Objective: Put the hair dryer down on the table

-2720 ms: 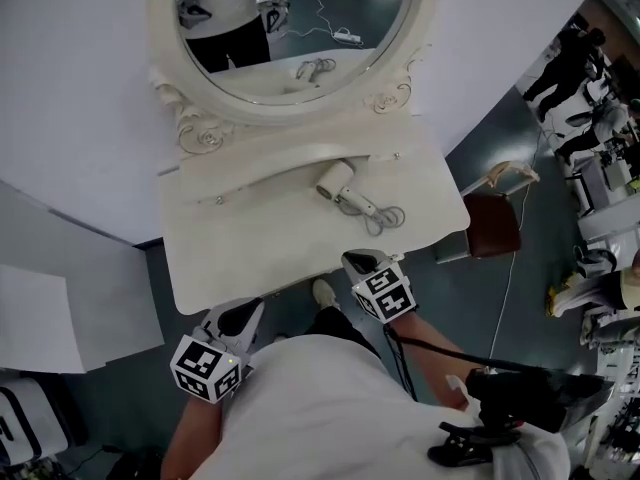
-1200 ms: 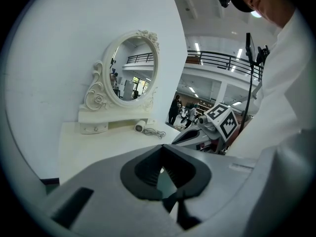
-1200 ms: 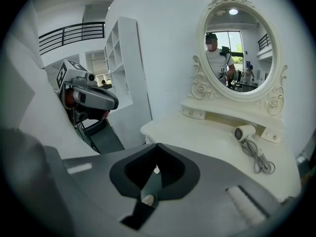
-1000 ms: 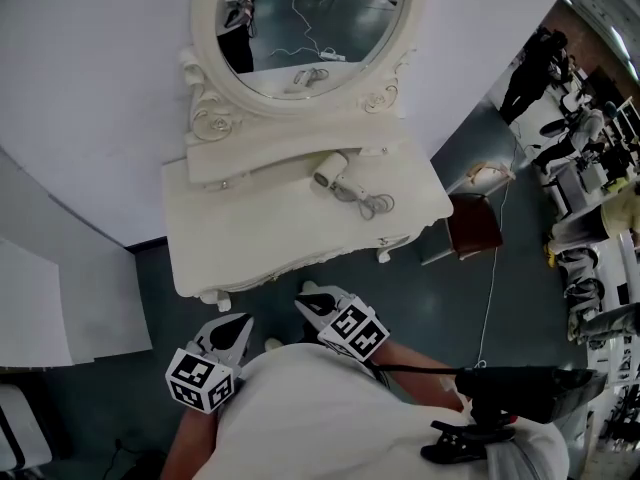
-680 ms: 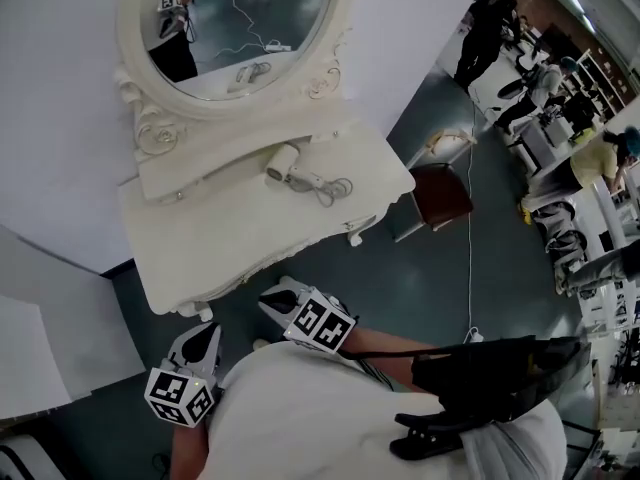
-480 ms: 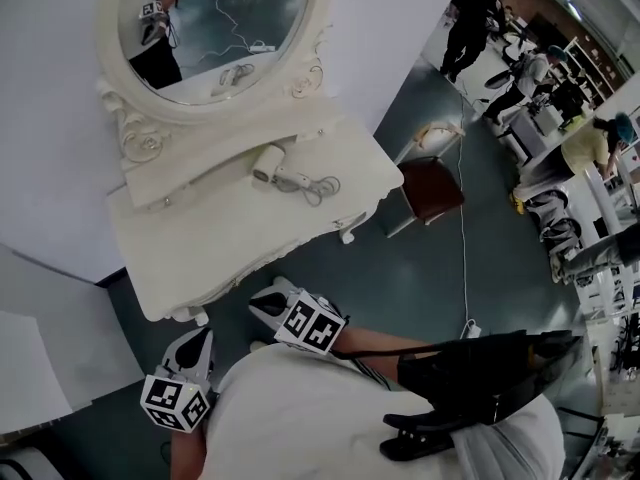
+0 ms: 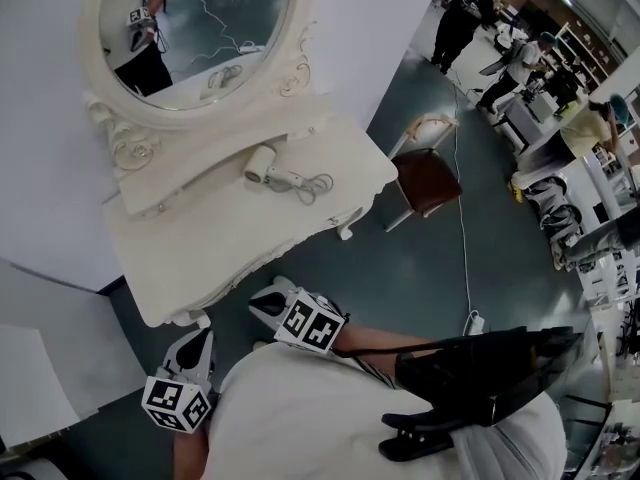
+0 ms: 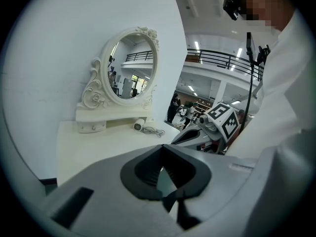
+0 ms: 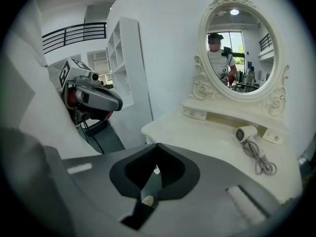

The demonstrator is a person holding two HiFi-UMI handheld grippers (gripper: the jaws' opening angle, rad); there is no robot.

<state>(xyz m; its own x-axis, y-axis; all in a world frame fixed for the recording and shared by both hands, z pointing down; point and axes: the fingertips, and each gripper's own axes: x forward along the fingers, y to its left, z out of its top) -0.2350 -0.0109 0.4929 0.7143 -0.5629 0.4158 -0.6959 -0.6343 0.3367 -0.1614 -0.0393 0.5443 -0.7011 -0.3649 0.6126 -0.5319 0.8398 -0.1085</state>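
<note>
Fingers (image 8: 143,172) of the left gripper (image 7: 200,340) and right gripper (image 7: 262,304) are pressed together, empty, and the hair dryer (image 7: 262,165) is laid on the desk (image 7: 200,248) below the mirror (image 7: 195,28), so placing is judged done and nothing further is required.

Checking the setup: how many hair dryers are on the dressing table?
1. The hair dryer lies at the back of the table, under the mirror, cord beside it; nothing appears hidden.
</note>
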